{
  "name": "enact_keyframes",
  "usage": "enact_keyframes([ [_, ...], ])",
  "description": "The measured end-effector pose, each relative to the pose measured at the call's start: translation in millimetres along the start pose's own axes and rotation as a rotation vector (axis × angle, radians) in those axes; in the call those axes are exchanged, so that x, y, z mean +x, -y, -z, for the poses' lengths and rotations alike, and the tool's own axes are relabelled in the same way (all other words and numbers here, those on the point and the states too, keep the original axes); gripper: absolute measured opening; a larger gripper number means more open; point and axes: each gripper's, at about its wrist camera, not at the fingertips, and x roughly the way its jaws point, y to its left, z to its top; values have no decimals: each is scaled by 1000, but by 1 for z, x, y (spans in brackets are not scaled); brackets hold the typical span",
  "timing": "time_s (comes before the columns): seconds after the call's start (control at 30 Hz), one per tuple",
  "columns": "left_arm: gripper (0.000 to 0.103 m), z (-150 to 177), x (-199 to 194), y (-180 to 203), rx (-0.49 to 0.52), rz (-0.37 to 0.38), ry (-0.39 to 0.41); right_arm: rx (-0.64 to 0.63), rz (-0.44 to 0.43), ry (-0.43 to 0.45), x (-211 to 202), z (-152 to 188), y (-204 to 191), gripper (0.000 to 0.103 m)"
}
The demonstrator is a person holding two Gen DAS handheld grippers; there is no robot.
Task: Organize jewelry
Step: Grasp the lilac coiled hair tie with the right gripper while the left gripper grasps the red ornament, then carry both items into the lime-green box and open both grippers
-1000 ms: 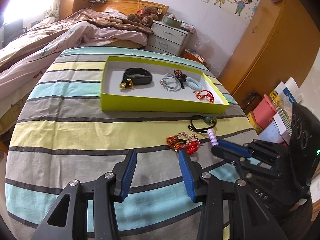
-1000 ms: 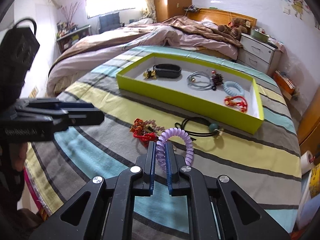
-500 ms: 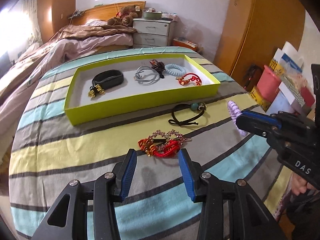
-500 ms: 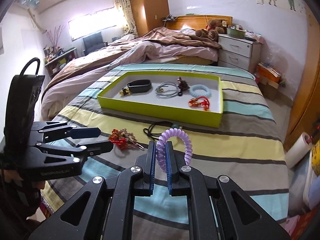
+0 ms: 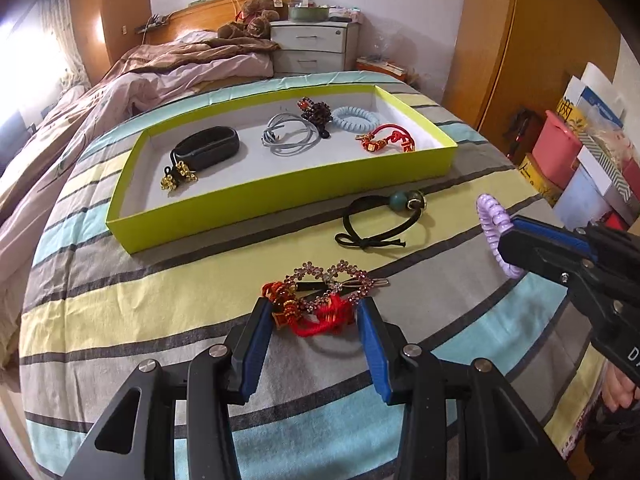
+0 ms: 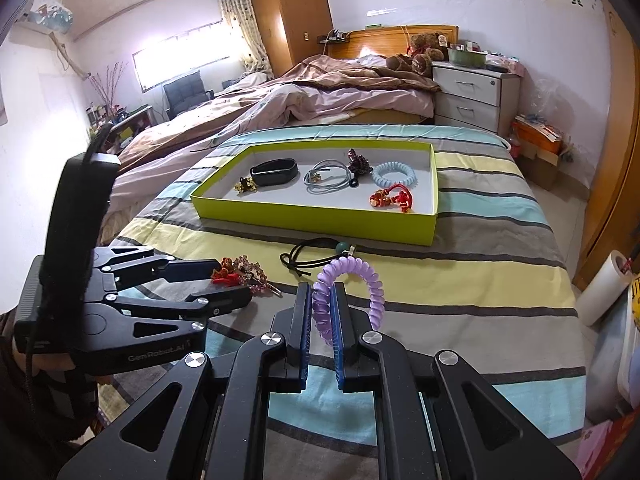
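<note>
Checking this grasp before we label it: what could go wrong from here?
Left gripper, open, straddles a red knot bracelet tangled with a rhinestone hair clip; closing may lift both or drop one. Right gripper pinches only one side of the purple coil tie, which could spring free.

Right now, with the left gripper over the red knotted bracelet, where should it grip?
Close on the thick red knotted cord bundle, coming down from above with the left gripper astride it. It lies flat on the bedspread, tangled with the rhinestone hair clip; the clip may lift too.

Tray point(image 5: 280, 196) on bedspread point(image 5: 120, 312); hair tie point(image 5: 380, 220) lies before it.
</note>
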Motion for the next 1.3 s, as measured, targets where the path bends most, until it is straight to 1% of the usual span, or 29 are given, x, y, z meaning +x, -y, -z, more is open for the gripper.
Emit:
enact_keyframes([
  [0.13, 42, 0, -2, -6, -33, 42, 13, 8, -6, 2, 0, 0, 3, 10],
  [0.17, 39, 0, -2, -7, -38, 42, 12, 11, -4, 2, 0, 0, 3, 10],
  [0.23, 37, 1, -3, -8, -33, 39, 12, 13, -6, 2, -1, 0, 3, 10],
  [0.33, 30, 1, -5, -8, -33, 51, 19, 12, -4, 1, -1, 0, 4, 10],
  [0.4, 27, 2, -6, -8, -33, 53, 24, 13, -2, 1, -1, 0, 4, 10],
  [0.43, 23, 2, -7, -9, -38, 56, 27, 13, -1, 1, -1, 1, 4, 10],
  [0.47, 22, 3, -8, -10, -44, 65, 30, 12, -2, 1, -1, 0, 4, 10],
  [0.8, 20, 6, -14, -19, -69, 64, 41, 8, 2, 1, -1, 0, 4, 10],
  [1.0, 20, 4, -28, -26, -82, 55, 71, 1, 8, 12, -5, -5, 0, 10],
  [1.3, 20, -19, -47, -44, -88, 42, 122, -13, 6, 50, -12, -29, -4, 10],
])
